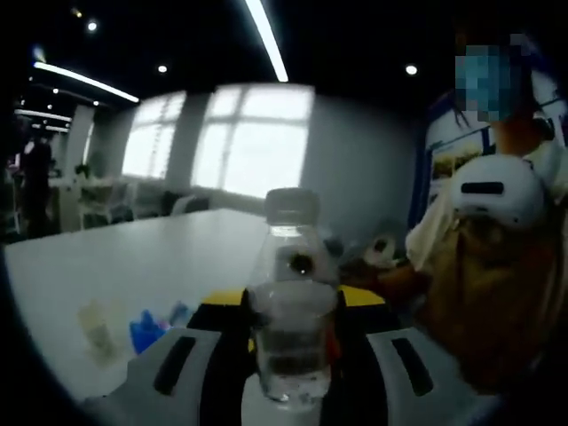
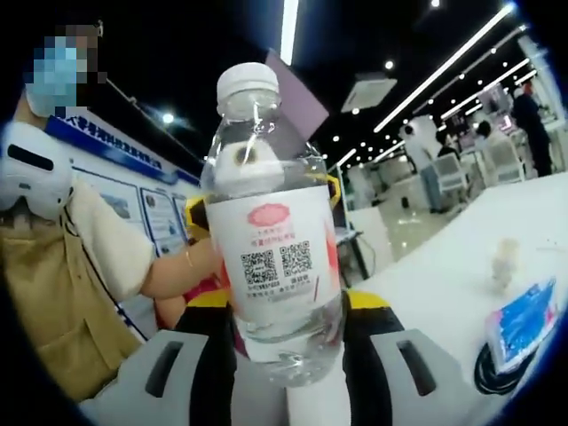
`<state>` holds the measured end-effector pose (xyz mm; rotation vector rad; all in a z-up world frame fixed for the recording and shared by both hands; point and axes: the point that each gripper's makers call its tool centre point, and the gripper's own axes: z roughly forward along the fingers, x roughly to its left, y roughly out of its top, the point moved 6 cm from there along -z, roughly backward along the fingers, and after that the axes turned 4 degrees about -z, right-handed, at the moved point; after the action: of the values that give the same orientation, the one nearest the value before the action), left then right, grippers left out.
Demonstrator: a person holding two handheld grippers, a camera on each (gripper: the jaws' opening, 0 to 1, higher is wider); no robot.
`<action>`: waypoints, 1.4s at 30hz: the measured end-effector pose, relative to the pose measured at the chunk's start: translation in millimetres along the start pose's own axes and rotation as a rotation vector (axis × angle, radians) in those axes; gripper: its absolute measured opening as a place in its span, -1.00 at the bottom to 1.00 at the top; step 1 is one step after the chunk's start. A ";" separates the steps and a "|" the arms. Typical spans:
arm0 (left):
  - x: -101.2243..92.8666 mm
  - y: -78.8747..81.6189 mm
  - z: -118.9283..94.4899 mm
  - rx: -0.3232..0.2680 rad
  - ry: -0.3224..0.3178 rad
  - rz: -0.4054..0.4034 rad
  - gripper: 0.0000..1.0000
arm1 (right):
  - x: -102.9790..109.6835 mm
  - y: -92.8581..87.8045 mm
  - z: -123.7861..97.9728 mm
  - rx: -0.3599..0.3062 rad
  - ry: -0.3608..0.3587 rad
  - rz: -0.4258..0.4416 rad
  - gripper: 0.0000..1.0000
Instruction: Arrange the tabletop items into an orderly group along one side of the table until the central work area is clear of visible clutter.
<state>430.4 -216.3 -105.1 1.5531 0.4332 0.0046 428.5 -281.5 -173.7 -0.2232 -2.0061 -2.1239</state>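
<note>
Nearest the lens in the right gripper view, we see a clear water bottle (image 2: 273,231) standing upright between the pale jaws of the right gripper (image 2: 286,373), which appears clenched on its lower body; its white cap points up and a white label with two square codes faces us. We see the same bottle (image 1: 293,302) in the left gripper view, rising between the jaws of the left gripper (image 1: 293,382), which seems likewise closed about it. On the white table (image 2: 444,284) to the right lie a blue packet (image 2: 524,319), a coiled black cable (image 2: 497,368) just beside it, and a small pale object (image 2: 506,259) farther off. A person in a tan apron (image 2: 53,302) stands at the left.
</note>
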 end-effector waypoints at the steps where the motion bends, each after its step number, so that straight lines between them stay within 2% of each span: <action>1: 0.7 0.2 0.2 -0.002 0.004 -0.009 -0.29 | -0.1 0.3 -0.1 -0.001 -0.003 -0.002 -0.10; 14: 7.0 4.0 2.3 -0.014 0.046 -0.014 -0.28 | -6.6 3.1 -2.9 -0.017 -0.038 0.012 -0.16; 17: 11.3 6.2 1.3 -0.044 0.083 -0.017 -0.28 | -10.1 5.8 -3.8 -0.037 -0.072 0.012 -0.17; 20: 16.2 1.2 1.0 -0.021 0.134 -0.021 -0.25 | -14.5 10.4 -5.9 -0.056 -0.118 -0.001 -0.18; 21: 16.9 -1.1 1.5 -0.009 0.135 -0.045 -0.25 | -16.5 12.3 -7.2 -0.065 -0.139 -0.005 -0.18; 26: 19.3 6.4 -1.4 -0.066 0.174 -0.075 -0.16 | -23.8 14.0 -12.0 -0.053 -0.214 -0.042 -0.18; 28: 21.0 9.7 -2.2 -0.078 0.227 -0.068 -0.03 | -26.4 14.6 -13.7 -0.050 -0.241 -0.050 -0.18; 29: 23.2 10.0 -3.2 -0.078 0.278 -0.082 0.05 | -28.2 15.4 -14.8 -0.043 -0.264 -0.075 -0.18; 32: 21.4 12.7 -1.4 -0.112 0.338 -0.080 0.25 | -29.8 15.8 -15.8 -0.032 -0.297 -0.095 -0.18; 37: 16.9 3.3 7.8 -0.048 0.418 -0.065 0.43 | -31.6 14.7 -16.2 -0.038 -0.309 -0.078 -0.18; 42: 16.2 -3.0 12.3 -0.048 0.575 -0.112 0.49 | -32.9 12.8 -15.2 -0.022 -0.329 -0.089 -0.18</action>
<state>447.9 -223.8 -112.8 1.4637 0.9643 0.3797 464.0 -295.7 -170.7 -0.5281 -2.2045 -2.2905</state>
